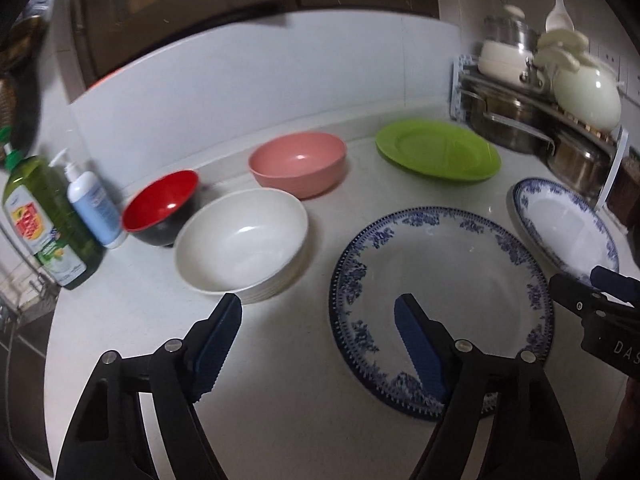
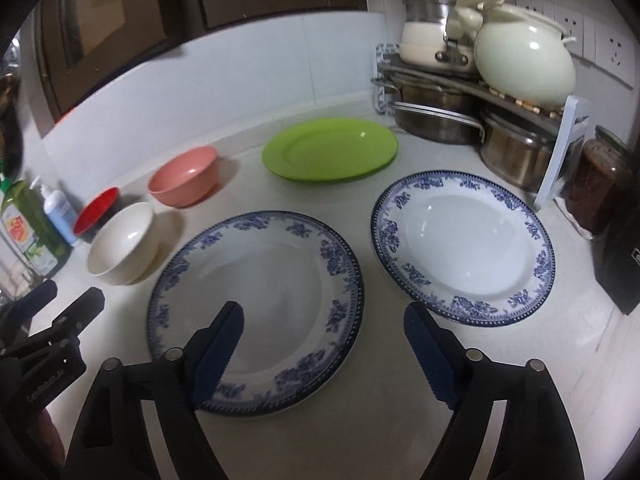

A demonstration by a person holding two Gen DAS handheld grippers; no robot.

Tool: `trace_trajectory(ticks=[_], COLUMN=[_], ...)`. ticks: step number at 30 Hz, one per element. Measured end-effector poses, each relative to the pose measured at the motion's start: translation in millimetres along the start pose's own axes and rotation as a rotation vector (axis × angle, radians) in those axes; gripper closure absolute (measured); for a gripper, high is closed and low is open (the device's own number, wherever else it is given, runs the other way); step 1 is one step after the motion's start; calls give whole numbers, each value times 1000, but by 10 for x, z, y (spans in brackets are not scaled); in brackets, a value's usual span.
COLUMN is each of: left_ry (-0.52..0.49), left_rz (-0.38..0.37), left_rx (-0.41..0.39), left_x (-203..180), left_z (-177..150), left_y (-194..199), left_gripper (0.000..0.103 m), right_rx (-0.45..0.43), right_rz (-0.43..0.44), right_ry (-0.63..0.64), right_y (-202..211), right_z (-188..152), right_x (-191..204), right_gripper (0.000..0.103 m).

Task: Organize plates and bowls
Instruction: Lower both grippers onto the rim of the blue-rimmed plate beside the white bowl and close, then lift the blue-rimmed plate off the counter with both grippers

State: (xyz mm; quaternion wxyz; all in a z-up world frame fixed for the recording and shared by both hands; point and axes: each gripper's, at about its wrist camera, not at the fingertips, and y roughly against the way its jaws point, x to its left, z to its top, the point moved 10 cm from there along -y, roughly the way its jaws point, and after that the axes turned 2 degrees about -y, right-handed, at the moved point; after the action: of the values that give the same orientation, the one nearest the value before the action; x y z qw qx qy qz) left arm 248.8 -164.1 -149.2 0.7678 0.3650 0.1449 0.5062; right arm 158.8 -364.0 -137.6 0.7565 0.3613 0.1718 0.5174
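Over the near edge of the white bench (image 1: 280, 420), my left tool (image 1: 318, 312) hangs with its blue pads spread and nothing between them; one pad sits above the bare bench, the other above the near blue-patterned plate (image 1: 440, 304). My right tool (image 2: 324, 324) is likewise spread and empty, straddling the gap between that near plate (image 2: 256, 308) and the second blue-patterned plate (image 2: 464, 244) to its right. The two plates lie flat, just beside each other but apart. Left of the near plate stands the white bowl (image 1: 240, 240), with the red-and-black bowl (image 1: 160, 208) close behind it on the left and the pink bowl (image 1: 298, 164) farther back. The green plate (image 2: 330, 148) rests flat at the far side. Two soap bottles (image 1: 60, 216) stand at the far left, and a rack of pots (image 2: 480, 92) fills the far right corner.
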Motion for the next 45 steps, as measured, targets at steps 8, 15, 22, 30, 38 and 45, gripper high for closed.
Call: trace_trajectory(ticks=[8, 15, 22, 30, 38, 45], left_ry=[14, 26, 41, 48, 73, 76], left_rz=[-44, -65, -89, -122, -150, -141], left_rx=[123, 175, 199, 210, 228, 234], left_x=[-77, -86, -110, -179, -194, -203], left_z=[-153, -223, -207, -185, -168, -157], left_y=[-423, -632, -754, -811, -835, -842], left_gripper=[36, 41, 49, 58, 66, 67], right_rx=[85, 123, 137, 150, 160, 167], right_rz=[14, 4, -2, -9, -4, -27], right_ry=[-36, -11, 5, 1, 0, 15], right_y=[-420, -660, -803, -909, -942, -941], right_z=[-29, -35, -18, 0, -4, -5], right_x=[-81, -80, -77, -137, -163, -168], right_gripper=[36, 40, 46, 53, 63, 69])
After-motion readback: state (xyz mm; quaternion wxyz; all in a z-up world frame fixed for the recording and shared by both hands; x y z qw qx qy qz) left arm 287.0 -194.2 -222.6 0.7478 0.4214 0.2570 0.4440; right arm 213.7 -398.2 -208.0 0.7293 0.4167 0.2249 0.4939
